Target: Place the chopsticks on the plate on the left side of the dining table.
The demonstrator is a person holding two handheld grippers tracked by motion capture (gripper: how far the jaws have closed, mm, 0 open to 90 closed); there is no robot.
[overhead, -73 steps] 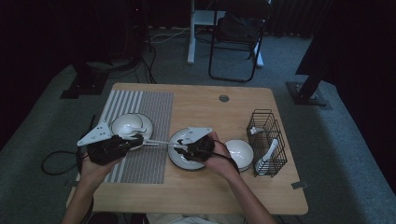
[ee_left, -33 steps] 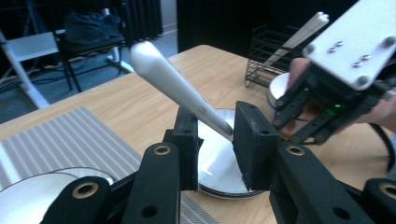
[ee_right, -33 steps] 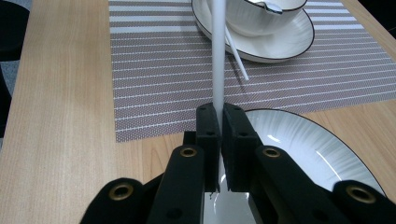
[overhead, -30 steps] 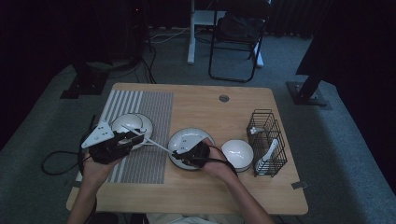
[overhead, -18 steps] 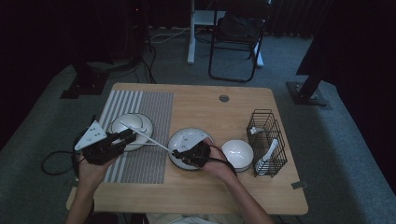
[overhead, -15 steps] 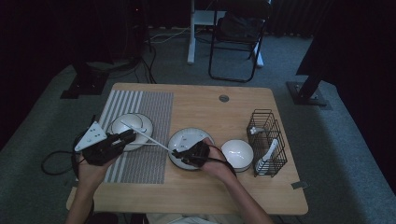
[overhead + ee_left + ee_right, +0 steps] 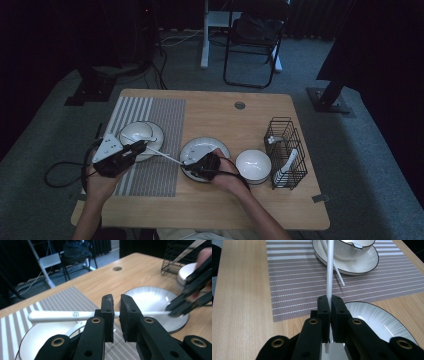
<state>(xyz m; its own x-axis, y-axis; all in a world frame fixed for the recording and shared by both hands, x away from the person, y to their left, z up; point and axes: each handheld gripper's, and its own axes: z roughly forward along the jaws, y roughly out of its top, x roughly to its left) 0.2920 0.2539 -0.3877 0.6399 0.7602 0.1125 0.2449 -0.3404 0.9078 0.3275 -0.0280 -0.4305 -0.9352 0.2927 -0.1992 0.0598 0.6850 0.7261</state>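
Since the earlier frame, the left claw (image 7: 115,315) has just been closing on the white chopstick (image 7: 65,314), which now sits between its pads. Across it, the right claw (image 7: 330,315) grips the other end, above the plate (image 7: 220,148). Keep both grips level and move together. Left gripper view shows a printed mark; the high view places the bowl (image 7: 141,133) beneath.

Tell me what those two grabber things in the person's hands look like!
Both are black. The left gripper has two chunky black fingers with flat pads and brass-coloured rivets. The right gripper looks the same. From above, the left one carries a grey three-cornered plate on top, and a black cable loops off it over the table edge. The forearms are bare, with no sleeves showing.
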